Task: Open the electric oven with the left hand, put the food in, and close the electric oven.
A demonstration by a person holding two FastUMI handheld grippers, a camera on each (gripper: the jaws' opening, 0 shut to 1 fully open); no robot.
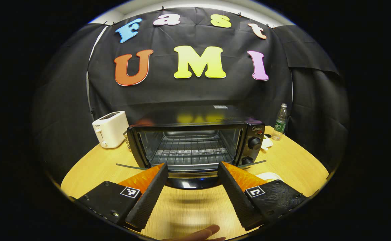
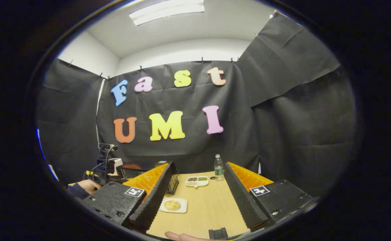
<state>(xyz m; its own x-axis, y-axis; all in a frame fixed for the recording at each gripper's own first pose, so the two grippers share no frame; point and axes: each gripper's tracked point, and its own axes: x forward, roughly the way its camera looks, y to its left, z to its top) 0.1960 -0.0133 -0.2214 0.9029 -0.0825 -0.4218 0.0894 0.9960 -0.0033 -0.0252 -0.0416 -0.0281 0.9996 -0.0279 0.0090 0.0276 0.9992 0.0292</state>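
Note:
The black electric oven (image 1: 195, 134) stands in front of me on the wooden table, its door (image 1: 188, 181) folded down flat and the wire rack (image 1: 190, 150) inside bare. My left gripper (image 1: 192, 165) is open, its fingertips just above the lowered door and touching nothing. In the right gripper view, a round bun (image 2: 172, 204) lies on a small white plate (image 2: 181, 209) on the table. My right gripper (image 2: 199, 164) hangs open above the table, with the bun low beside its left finger. Farther left, a hand (image 2: 88, 185) holds the left gripper (image 2: 106, 164) by the oven (image 2: 173, 182).
A white toaster (image 1: 111, 129) stands left of the oven and a water bottle (image 1: 280, 122) at its right rear. A white divided snack dish (image 2: 197, 181) lies near the bottle (image 2: 218, 167). The plate's rim (image 1: 269, 175) shows beside the oven. Black cloth walls the table.

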